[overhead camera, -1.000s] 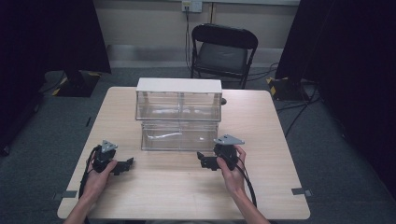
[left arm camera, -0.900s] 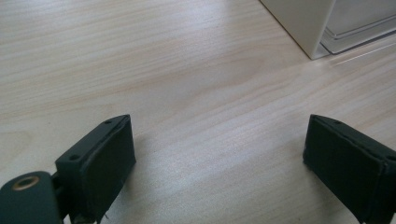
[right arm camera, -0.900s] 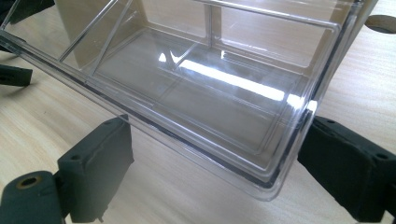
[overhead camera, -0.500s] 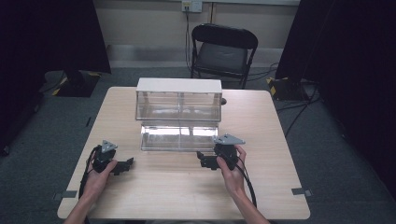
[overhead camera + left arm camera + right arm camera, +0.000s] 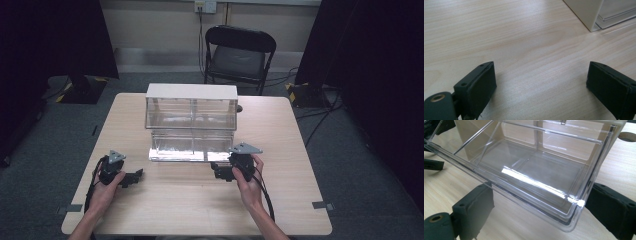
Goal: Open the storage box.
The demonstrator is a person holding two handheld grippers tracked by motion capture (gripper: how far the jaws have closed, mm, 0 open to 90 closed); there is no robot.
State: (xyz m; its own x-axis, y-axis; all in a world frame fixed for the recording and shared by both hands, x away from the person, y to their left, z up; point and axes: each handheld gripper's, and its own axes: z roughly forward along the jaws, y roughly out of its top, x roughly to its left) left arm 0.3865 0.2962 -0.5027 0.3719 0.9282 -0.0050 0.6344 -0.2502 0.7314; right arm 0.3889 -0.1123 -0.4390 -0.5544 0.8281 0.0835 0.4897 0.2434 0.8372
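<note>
The clear plastic drawer (image 5: 192, 149) stands pulled out from the white-topped transparent cabinet (image 5: 191, 106) at the middle of the pale wooden surface (image 5: 280, 200), its long axis running left to right. The right tool (image 5: 220, 172), jaws spread and empty, sits just before its front right corner (image 5: 574, 222), nearer than the left tool (image 5: 134, 178), also released, well off leftward.
</note>
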